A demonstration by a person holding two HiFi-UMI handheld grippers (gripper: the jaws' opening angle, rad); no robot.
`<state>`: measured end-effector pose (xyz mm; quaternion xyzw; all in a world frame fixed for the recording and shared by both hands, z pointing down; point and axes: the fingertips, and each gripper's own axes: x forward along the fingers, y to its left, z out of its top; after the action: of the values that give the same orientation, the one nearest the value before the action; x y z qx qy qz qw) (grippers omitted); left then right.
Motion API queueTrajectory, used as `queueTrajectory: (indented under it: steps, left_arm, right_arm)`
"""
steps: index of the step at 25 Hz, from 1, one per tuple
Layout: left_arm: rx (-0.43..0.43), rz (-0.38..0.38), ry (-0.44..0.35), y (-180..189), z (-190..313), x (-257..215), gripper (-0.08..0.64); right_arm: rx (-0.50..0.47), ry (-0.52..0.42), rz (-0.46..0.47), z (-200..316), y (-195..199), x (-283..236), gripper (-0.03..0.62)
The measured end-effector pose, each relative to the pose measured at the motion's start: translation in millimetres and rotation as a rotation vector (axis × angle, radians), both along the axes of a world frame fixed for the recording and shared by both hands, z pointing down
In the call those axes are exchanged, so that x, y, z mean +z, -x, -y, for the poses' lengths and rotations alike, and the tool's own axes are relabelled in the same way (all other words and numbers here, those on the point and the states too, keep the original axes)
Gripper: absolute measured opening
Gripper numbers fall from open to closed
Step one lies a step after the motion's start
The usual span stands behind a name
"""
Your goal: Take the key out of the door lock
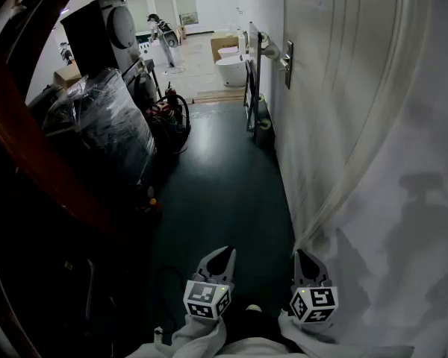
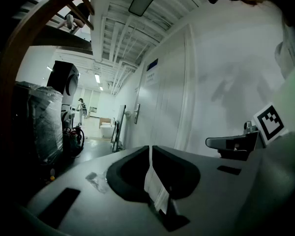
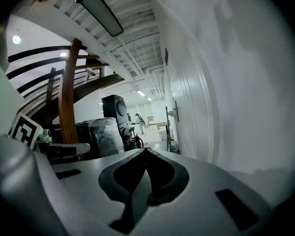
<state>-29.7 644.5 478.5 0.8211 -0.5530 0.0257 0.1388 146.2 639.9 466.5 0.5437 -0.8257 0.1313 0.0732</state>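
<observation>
Evidently the task has not begun. A person stands in a dim corridor with a white door (image 1: 343, 88) along their right side. Both tools are held low and close to the body, seen from the head view.

The left claw (image 1: 227, 253) is closed, its two jaws pressed together with nothing between them; the left gripper view shows the tips (image 2: 150, 147) meeting on empty air. The right claw (image 1: 302, 256) is likewise shut and empty, its jaws meeting at a point (image 3: 145, 151) in its own view.

The door handle (image 1: 281, 57) (a metal lever on a narrow plate) sits further along the door, well apart from both claws. It also shows small in the left gripper view (image 2: 132, 114) and the right gripper view (image 3: 173, 113). The lock should be at or near that plate, but the key itself is too small and distant to make out in any view.

Everything is left to do: walk up to the handle, open a claw, grip the key and draw it out.

Opposite the door, a bundle wrapped in plastic film (image 1: 104, 125) stands on the dark floor (image 1: 224, 192).
</observation>
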Motion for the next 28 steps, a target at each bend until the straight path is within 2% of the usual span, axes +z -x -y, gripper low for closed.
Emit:
queueTrajectory:
  steps: [7,18,28]
  left_arm:
    - [0.006,-0.002,-0.002,-2,3,4,0.028]
    - [0.003,0.012,0.018,-1,-1,8,0.028]
    - [0.009,-0.003,0.043,7,46,20,0.029]
  right_arm:
    - [0.042,-0.008,0.022,5,-7,1,0.052]
    - [0.034,0.023,0.033,4,1,9,0.052]
    - [0.047,0.051,0.026,45,8,19,0.052]
